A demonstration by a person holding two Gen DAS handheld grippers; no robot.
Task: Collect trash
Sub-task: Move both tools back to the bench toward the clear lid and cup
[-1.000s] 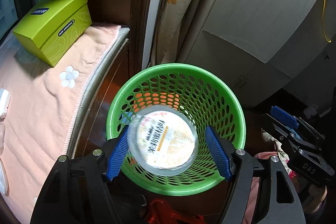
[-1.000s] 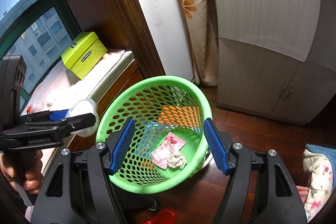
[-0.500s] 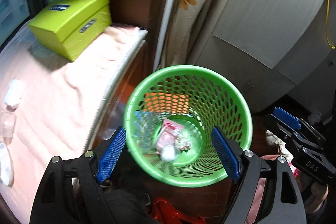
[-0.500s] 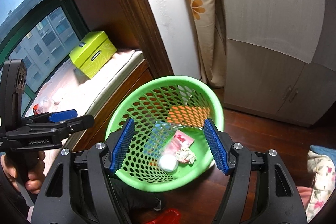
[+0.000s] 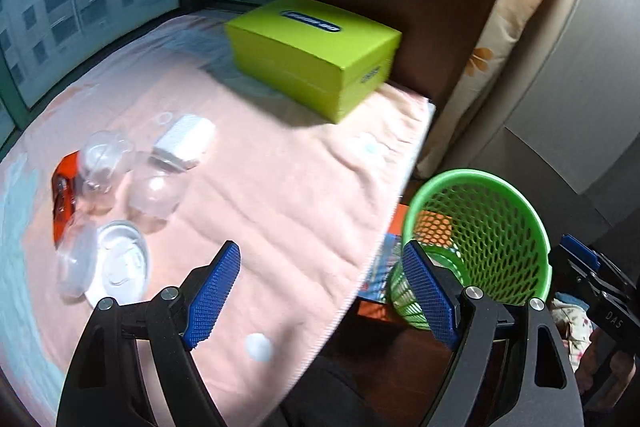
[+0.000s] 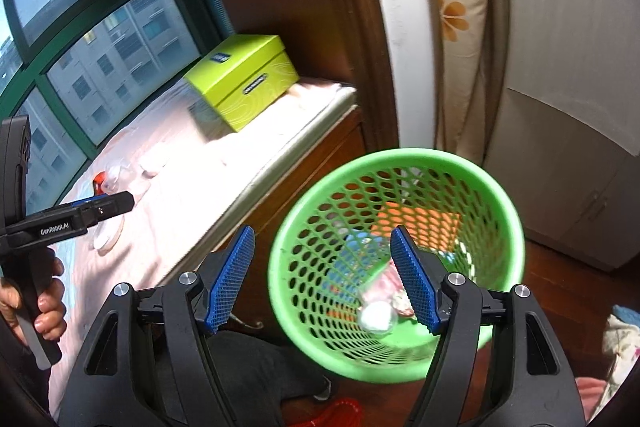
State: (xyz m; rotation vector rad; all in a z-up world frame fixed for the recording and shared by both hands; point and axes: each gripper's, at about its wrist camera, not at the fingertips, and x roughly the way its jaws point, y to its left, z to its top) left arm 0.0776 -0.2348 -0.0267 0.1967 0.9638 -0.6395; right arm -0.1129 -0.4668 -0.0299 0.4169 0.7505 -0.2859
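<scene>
The green mesh basket [image 5: 472,175] stands on the floor beside the window seat. Inside the basket [image 6: 400,155] lie a round white lidded cup [image 6: 376,317], a pink packet [image 6: 380,285] and crumpled paper. My left gripper [image 5: 320,247] is open and empty above the pink towel [image 5: 280,187]. To its left on the towel lie clear plastic cups [image 5: 156,187], a white lid [image 5: 120,263], a white packet [image 5: 184,143] and a red wrapper [image 5: 64,187]. My right gripper [image 6: 322,231] hovers over the basket's near rim, jaws opening, pads touching nothing.
A lime-green box [image 5: 312,51] sits at the far end of the towel, against the wooden frame. The window [image 6: 100,47] runs along the left. A flowered curtain [image 6: 456,27] and a grey cabinet [image 6: 580,147] stand behind the basket. A small white cap [image 5: 259,347] lies near the towel's front edge.
The left gripper let the round lidded cup drop into the basket, then swung left over the towel. The basket has drifted right in both views.
</scene>
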